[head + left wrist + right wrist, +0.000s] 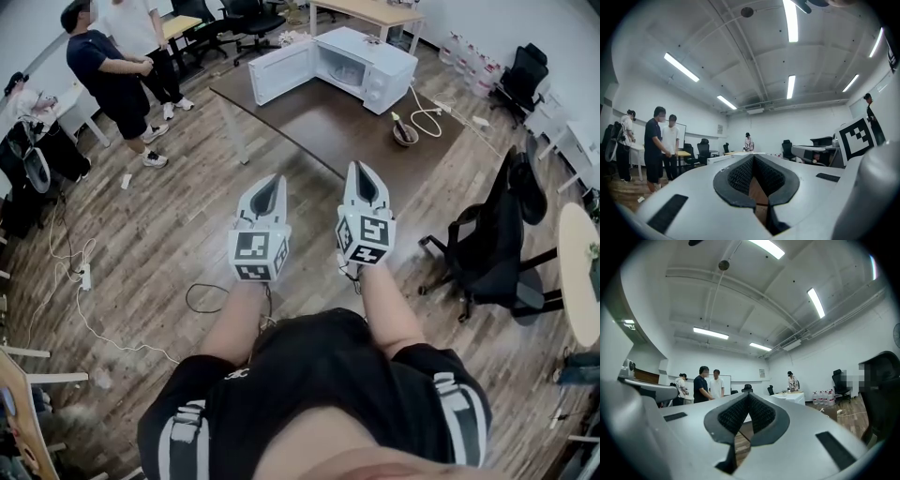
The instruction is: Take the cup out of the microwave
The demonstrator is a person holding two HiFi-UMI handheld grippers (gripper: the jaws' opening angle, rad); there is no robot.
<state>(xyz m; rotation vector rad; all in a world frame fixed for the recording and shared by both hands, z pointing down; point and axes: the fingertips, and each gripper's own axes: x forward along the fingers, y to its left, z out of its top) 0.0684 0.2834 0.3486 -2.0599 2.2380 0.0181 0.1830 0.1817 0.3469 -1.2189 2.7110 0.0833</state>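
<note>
Now, left gripper (pixel 272 181): jaws together at the tips with nothing between them, held out level at the middle of the head view; its own view (pixel 753 157) shows the ribbed pads meeting.
Right gripper (pixel 357 168): just beside the left one at its 3 o'clock, jaws fully closed and empty (pixel 749 395), nose tipped slightly upward.
Microwave (pixel 367 64): white, at 12 o'clock from the grippers and well apart from them, standing on the far end of the dark table (pixel 319 127).
Microwave door (pixel 279 73): swung wide open toward 9 o'clock of the oven.
Cup: cannot be made out; the open cavity (pixel 339 67) is too small to show what is inside.
Bowl (pixel 405 134): on the table at 5 o'clock of the microwave, near a white cable (pixel 427 117).
Bystanders (pixel 122 66): two people standing at 10 o'clock.
Office chair (pixel 492 244): black, at 3 o'clock.
</note>
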